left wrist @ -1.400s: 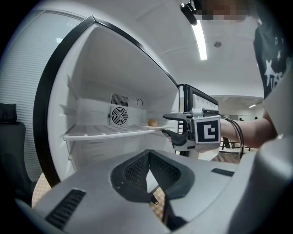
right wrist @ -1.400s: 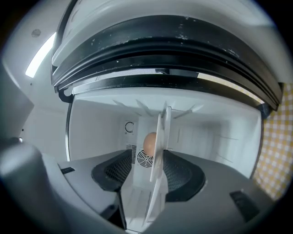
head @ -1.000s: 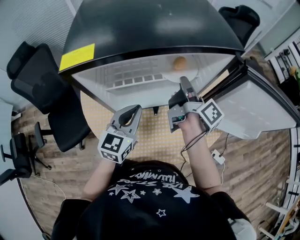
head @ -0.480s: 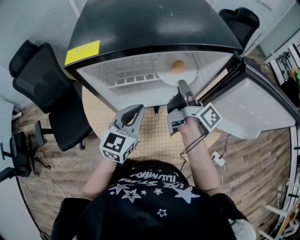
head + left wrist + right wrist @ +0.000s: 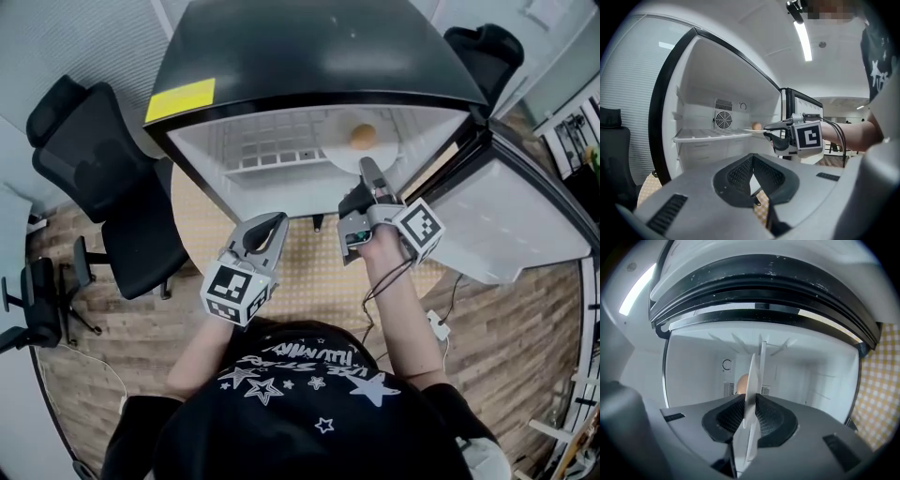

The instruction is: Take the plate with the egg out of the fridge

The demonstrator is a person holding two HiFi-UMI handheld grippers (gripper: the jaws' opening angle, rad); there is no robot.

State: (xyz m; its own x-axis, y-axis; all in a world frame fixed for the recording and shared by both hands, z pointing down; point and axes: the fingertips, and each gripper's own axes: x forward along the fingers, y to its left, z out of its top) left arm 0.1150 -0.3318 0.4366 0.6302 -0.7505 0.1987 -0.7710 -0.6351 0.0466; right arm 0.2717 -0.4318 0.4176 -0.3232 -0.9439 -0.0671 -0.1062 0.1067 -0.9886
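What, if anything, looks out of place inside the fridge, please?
Nothing is spilled or damaged. One oddity: a loose egg lies bare on the white plate on the shelf and might roll.

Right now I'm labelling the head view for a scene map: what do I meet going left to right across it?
black office chair → yellow label on the fridge top → left gripper → egg → open fridge door
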